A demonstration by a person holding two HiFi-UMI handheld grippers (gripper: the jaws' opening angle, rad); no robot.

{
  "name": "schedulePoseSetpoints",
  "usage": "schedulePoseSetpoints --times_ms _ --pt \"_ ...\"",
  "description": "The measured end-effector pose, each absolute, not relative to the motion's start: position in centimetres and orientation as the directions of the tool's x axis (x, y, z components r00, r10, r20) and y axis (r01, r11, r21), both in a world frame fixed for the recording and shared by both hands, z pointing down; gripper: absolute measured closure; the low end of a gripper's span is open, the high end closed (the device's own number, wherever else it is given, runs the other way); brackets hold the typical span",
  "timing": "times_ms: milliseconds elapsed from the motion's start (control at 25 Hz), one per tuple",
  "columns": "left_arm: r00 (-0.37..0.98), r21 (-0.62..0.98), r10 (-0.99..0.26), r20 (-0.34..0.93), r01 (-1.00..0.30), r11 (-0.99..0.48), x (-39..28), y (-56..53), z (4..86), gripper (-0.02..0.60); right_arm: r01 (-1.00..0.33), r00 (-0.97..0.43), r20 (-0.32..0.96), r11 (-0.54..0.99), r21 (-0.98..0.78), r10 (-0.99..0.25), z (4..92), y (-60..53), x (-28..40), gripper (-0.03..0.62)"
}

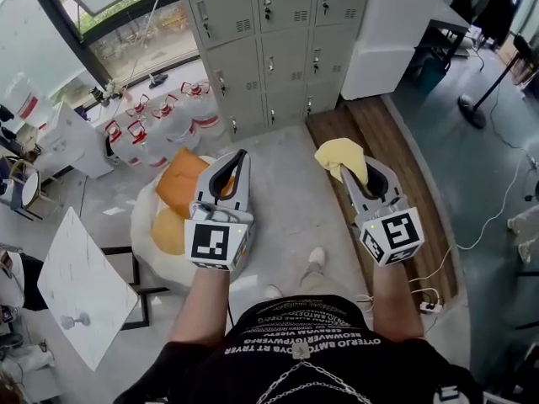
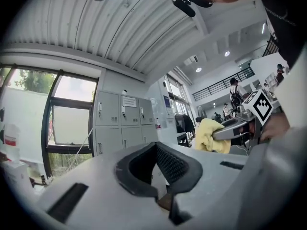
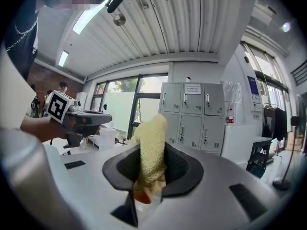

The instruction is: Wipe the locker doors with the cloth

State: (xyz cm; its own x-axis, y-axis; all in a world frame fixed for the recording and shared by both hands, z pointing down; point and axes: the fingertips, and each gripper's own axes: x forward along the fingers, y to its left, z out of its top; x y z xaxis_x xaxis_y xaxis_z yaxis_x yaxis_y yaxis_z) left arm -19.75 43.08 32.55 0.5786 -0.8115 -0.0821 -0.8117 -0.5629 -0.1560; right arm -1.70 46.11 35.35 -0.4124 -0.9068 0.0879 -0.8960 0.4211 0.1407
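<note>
The grey lockers (image 1: 261, 40) stand ahead across the floor, well out of reach of both grippers. They also show in the left gripper view as lockers (image 2: 120, 123) and in the right gripper view as lockers (image 3: 192, 116). My right gripper (image 1: 358, 168) is shut on a yellow cloth (image 1: 340, 155), which sticks up bunched between the jaws as the cloth (image 3: 151, 143). My left gripper (image 1: 242, 155) is held level beside it, shut and empty, its tips meeting in its own view at the left gripper (image 2: 155, 145). From there the cloth (image 2: 211, 135) is seen to the right.
A white cabinet (image 1: 383, 32) stands right of the lockers. A white beanbag with orange cushions (image 1: 181, 183) lies under my left gripper. Packs of water bottles (image 1: 160, 124) sit by the window, a white board (image 1: 80, 276) at left, a stand (image 1: 472, 108) and cables at right.
</note>
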Motion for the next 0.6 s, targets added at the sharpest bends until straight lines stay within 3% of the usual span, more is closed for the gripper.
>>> schedulePoseSetpoints --times_ms 160,600 --pt "0.569 -0.142 -0.813 -0.121 -0.821 -0.553 -18.1 40.9 32.5 0.577 -0.893 -0.415 0.11 0.427 0.139 -0.903 35.9 44.1 0.0 0.505" --pt "0.57 -0.135 -0.821 -0.049 -0.818 -0.559 -10.9 34.0 34.5 0.576 -0.853 -0.486 0.138 0.503 0.138 -0.863 36.2 36.4 5.2 0.505"
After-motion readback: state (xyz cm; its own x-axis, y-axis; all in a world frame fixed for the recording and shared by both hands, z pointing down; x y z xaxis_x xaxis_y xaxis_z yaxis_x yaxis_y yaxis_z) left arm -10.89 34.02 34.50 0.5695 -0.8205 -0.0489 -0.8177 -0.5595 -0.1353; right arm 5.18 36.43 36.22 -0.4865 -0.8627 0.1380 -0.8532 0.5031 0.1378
